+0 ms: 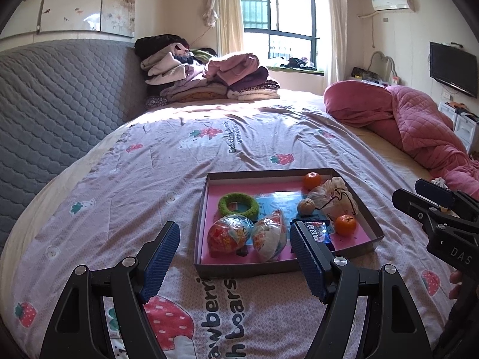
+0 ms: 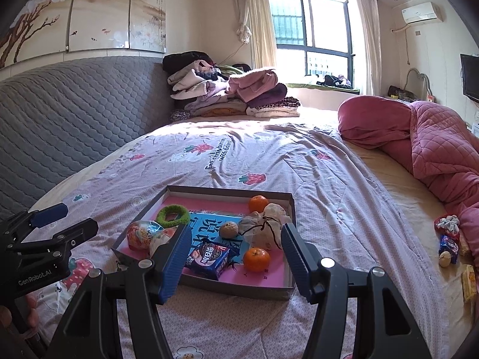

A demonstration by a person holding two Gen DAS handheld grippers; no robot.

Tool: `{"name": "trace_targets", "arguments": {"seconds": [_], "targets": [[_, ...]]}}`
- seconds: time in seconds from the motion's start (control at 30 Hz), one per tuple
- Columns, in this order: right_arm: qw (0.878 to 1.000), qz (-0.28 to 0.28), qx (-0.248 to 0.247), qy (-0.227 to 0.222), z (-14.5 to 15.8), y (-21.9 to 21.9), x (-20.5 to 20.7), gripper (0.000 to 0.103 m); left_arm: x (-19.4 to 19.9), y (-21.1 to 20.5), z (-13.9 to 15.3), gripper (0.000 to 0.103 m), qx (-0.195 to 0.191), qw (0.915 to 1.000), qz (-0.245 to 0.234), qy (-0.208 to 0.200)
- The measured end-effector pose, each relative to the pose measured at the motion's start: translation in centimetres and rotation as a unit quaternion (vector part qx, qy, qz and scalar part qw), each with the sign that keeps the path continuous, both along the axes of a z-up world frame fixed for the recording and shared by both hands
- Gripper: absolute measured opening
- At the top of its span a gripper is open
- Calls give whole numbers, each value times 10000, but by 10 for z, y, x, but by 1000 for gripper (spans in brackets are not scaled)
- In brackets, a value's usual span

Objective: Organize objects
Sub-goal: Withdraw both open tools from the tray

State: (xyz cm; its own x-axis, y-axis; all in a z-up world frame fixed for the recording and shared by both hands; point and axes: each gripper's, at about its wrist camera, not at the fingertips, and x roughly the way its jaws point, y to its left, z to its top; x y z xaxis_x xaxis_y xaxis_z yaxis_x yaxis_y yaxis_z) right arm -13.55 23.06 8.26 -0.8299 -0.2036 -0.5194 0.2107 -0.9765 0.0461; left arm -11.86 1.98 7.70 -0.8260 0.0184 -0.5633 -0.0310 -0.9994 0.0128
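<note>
Visibility is limited at the bed's right edge, beside the pink quilt (image 2: 443, 143): loose items (image 2: 449, 245) lie there, small and partly hidden, and I cannot identify them all. One wrapped egg in the shallow box (image 2: 292, 209) is half covered by my right tool's finger. Printing on the blue packet (image 2: 209, 258) is not fully legible.

Surface: a bed with a strawberry-print cover (image 1: 254, 137), grey quilted headboard (image 1: 60, 104) to the box's left, folded clothes (image 1: 209, 80) stacked beyond the box under the window (image 2: 311, 36).

Count inside the box: two oranges (image 2: 256, 258), two wrapped eggs (image 1: 229, 234), one green ring (image 1: 238, 205), one walnut (image 2: 228, 229), one drawstring pouch (image 2: 266, 227), one blue packet.

My left tool (image 1: 235, 257) is spread wide, pinching nothing, at the box's near edge. My right tool (image 2: 235, 257) is likewise spread and empty, hovering over the box's near edge.
</note>
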Motion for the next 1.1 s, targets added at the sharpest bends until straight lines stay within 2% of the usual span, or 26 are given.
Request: {"name": "trace_targets", "arguments": {"seconds": [1.1], "targets": [[9977,164,17,-664,-42,-12,-9,62,-5,-1,-40,77,38,9975,49,-708]]}}
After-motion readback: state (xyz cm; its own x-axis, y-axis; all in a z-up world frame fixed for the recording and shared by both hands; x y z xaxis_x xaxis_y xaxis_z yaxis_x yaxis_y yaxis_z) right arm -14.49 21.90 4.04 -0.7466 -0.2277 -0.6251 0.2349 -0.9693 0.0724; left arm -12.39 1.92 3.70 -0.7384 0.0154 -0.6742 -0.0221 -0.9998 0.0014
